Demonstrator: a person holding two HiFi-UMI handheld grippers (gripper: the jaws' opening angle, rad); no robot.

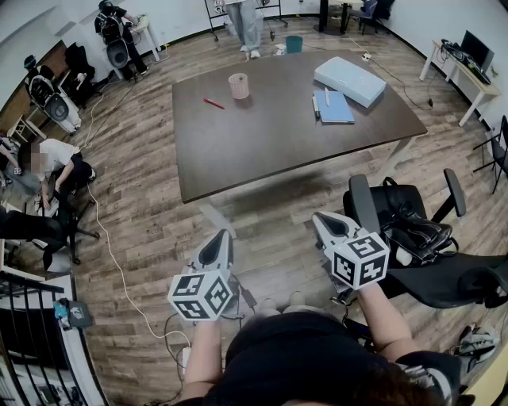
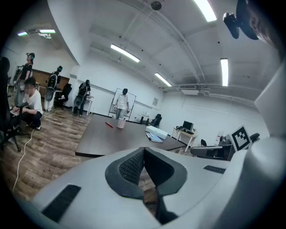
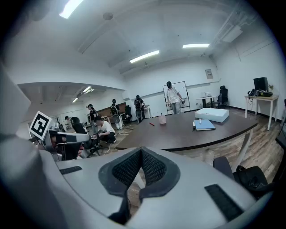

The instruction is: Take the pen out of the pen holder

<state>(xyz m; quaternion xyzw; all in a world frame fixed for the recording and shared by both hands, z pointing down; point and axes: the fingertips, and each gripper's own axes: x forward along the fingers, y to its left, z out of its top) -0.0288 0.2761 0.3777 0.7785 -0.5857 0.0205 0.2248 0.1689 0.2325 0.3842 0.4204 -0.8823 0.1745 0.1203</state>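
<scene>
Two hand-held grippers are hovering over the wooden floor (image 1: 151, 214), short of the near edge of the dark table (image 1: 278, 151) and well apart from everything on it. The left gripper (image 1: 222, 240) is pointing toward the table and slightly downward. Its own view is showing both padded jaws pressed together at the tips with nothing between them. The right gripper (image 1: 323, 221) is sitting beside it at a similar tilt, and its jaws are likewise clenched on nothing.

The pink pen holder (image 1: 239, 86) is standing upright on the far left part of the table top. The red pen (image 1: 213, 103) is lying flat on the table just beside the holder, on its left in the head view, without touching it. Whether anything is standing inside the holder cannot be told.

On the far right part of the table, a blue notebook (image 1: 334, 106) is lying flat with a white pen (image 1: 326, 97) resting on it. A white box (image 1: 350, 81) is sitting just behind the notebook. A black office chair (image 1: 409, 230) is standing on the floor to the right of the right gripper. One person (image 1: 247, 24) is standing beyond the far end of the table, and a second person (image 1: 59, 162) is crouching at the left side of the room.
</scene>
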